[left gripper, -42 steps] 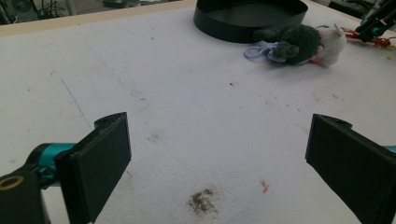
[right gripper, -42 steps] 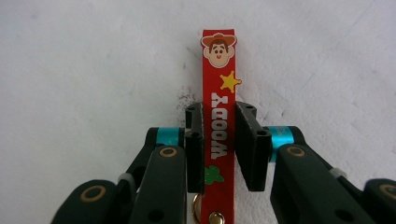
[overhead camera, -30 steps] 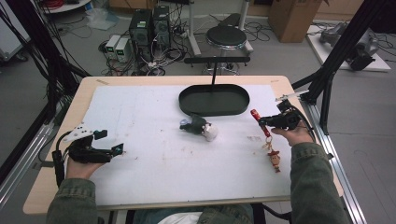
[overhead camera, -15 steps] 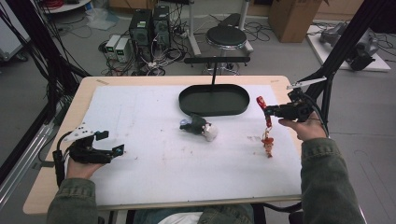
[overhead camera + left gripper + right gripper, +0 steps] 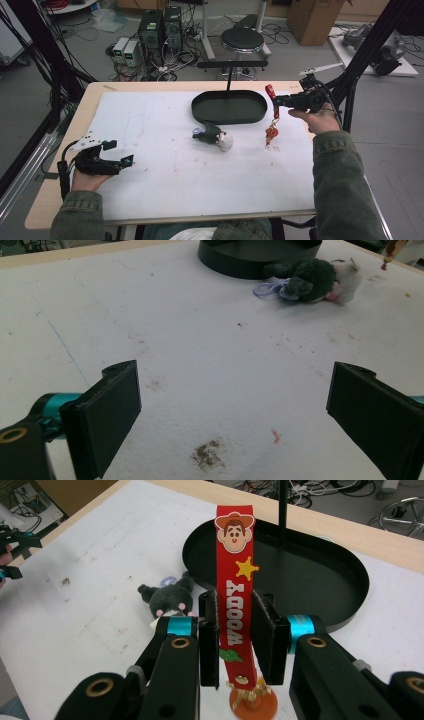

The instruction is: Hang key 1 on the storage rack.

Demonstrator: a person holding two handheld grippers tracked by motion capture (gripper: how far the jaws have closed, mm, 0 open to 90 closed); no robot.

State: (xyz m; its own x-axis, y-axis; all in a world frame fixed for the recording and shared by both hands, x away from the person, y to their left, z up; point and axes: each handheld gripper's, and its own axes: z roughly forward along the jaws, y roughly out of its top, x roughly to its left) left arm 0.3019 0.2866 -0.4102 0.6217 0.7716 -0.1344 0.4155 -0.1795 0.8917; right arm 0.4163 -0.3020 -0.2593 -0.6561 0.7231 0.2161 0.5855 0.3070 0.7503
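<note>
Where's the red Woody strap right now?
The red strap is clamped in the right gripper, lifted off the table at its right side, just right of the black tray.

red fabric strap [image 5: 235, 605]: cowboy face, yellow star, white letters | oval tray [image 5: 230, 106]: black | plush toy [image 5: 212, 135]: dark green, white | tabletop [image 5: 160, 150]: white, stained
</note>
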